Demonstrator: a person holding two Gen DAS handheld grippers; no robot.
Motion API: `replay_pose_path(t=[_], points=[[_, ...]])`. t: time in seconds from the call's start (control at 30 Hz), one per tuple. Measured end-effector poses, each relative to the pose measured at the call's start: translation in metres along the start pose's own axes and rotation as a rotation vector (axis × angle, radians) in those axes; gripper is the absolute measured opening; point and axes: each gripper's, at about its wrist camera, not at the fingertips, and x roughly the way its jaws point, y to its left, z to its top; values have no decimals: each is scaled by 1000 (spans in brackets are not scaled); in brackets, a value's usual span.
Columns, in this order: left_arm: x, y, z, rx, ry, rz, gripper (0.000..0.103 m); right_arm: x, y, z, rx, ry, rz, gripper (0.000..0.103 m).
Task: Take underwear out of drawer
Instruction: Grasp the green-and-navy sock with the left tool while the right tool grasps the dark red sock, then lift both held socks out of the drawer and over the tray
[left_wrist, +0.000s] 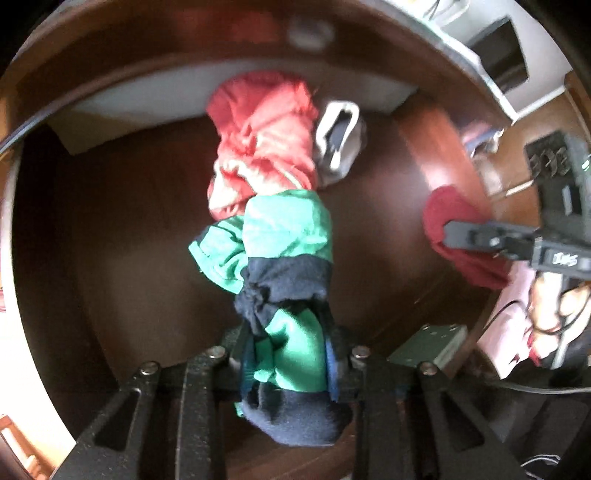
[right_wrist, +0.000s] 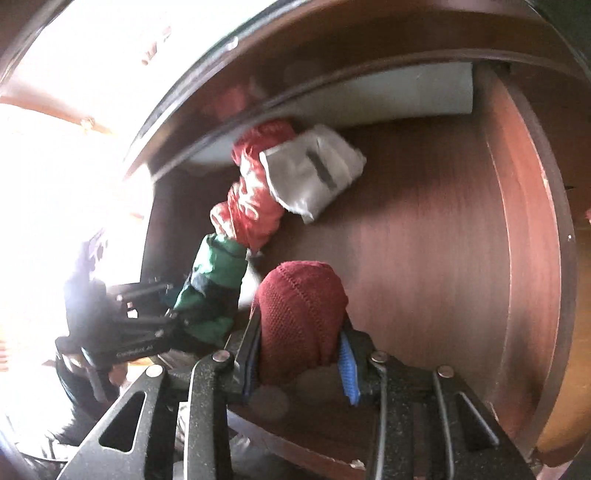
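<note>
The open wooden drawer (left_wrist: 122, 229) holds loose underwear. My left gripper (left_wrist: 290, 354) is shut on a green and navy pair (left_wrist: 288, 229), which stretches from the pads back towards a crumpled red-orange pair (left_wrist: 262, 140). A grey-white pair (left_wrist: 338, 140) lies beside the red-orange one, near the pale back wall (left_wrist: 147, 99). My right gripper (right_wrist: 301, 347) is shut on a dark red knitted pair (right_wrist: 301, 302), bunched between its blue pads just above the drawer floor (right_wrist: 424, 240). The right wrist view also shows the left gripper (right_wrist: 147, 314) with the green pair (right_wrist: 214, 280), the red-orange pair (right_wrist: 255, 199) and the grey-white pair (right_wrist: 314, 170).
The drawer's right side wall (right_wrist: 524, 221) and front edge (right_wrist: 295, 439) rise close to my right gripper. Outside the drawer at the right lie pink fabric (left_wrist: 513, 306) and cables. A grey metal bracket (left_wrist: 432, 343) sits at the drawer's near corner. Bright glare washes out the left of the right wrist view.
</note>
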Motion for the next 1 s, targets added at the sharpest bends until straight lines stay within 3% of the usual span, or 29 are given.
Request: replay_pose_path(t=[0.2, 0.3, 0.37, 0.47, 0.53, 0.7, 0.87, 1.0], points=[[-31, 5, -15, -41, -94, -69, 28, -4, -12, -15, -28, -110, -5, 38], [-43, 20, -16, -76, -169, -100, 28, -7, 0, -15, -64, -158, -59, 38], [-52, 26, -20, -81, -226, -67, 28, -18, 2, -14, -84, -194, -69, 38], [-59, 29, -14, -76, -300, 49, 28, -30, 6, -16, -92, -262, -48, 38], [-58, 27, -11, -81, -330, 101, 28, -36, 8, -19, -117, -314, -77, 38], [-60, 30, -16, -112, -356, 93, 28, -44, 14, -19, -148, -359, -129, 38], [-60, 21, -19, -97, -366, 162, 28, -46, 20, -21, -153, -411, -202, 38], [-61, 21, -19, -109, -374, 192, 28, -51, 22, -25, -152, -429, -211, 38]])
